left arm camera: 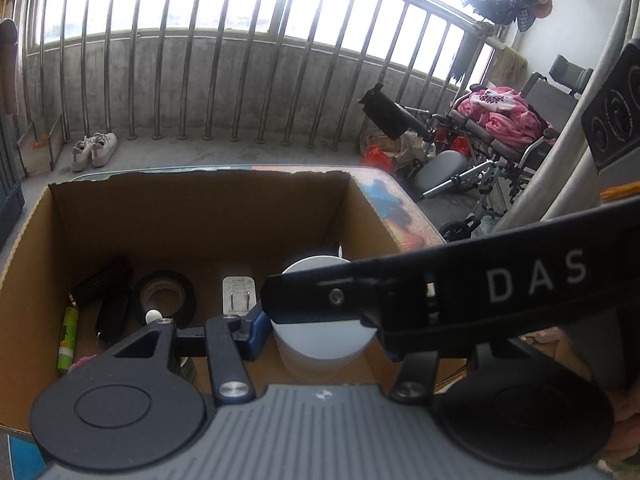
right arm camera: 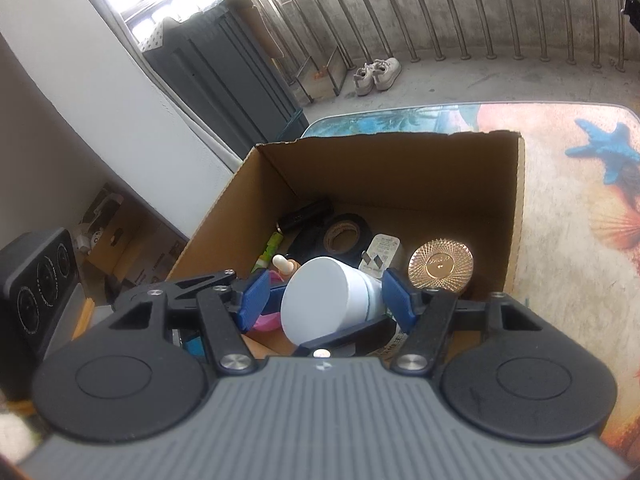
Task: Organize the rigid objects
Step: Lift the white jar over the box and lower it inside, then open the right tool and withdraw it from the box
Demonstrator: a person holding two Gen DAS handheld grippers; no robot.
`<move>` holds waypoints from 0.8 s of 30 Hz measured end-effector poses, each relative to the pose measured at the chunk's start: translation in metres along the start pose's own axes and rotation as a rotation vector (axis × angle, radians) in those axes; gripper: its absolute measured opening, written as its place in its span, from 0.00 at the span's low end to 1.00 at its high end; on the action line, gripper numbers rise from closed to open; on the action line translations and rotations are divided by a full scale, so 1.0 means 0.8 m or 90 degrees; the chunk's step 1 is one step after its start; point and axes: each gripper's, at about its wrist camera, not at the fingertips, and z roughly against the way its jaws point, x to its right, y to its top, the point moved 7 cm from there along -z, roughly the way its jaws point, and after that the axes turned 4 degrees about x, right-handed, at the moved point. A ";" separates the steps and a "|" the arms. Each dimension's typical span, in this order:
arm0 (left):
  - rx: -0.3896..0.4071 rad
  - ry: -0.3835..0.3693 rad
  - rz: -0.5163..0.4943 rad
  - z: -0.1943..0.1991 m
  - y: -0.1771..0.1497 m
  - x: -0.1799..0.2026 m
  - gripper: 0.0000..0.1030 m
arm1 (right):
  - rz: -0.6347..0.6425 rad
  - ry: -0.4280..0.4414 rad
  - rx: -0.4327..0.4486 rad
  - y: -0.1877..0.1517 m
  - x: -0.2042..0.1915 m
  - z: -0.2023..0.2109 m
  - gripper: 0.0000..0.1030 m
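Task judged well advanced. The cardboard box [right arm camera: 400,168] already holds a black tape roll [right arm camera: 345,236], a white plug adapter [right arm camera: 382,250], a green-labelled battery [right arm camera: 269,249], a dark cylinder [right arm camera: 306,216] and a gold ribbed lid [right arm camera: 440,267].

The white cup [right arm camera: 320,300] lies tilted over the box interior between the right gripper's [right arm camera: 326,298] blue pads [right arm camera: 254,300] — these stand spread, a gap visible on each side, so the cup is not pinched.

In the left wrist view the left gripper [left arm camera: 320,316] brackets the same cup, but the other tool's black arm crosses at 3 o'clock; whether it clamps cannot be told.

Remaining, by judgement: settling the cup. The bare patch of printed tablecloth [right arm camera: 580,220] at 2 o'clock shows no loose items.

Materials: corrugated board with torn rim, smooth matte plastic cup, glossy tape, faceted metallic lid.
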 end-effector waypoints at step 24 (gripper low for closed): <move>-0.075 0.004 0.016 -0.020 -0.013 -0.002 0.62 | -0.012 0.004 -0.053 -0.018 0.015 -0.049 0.63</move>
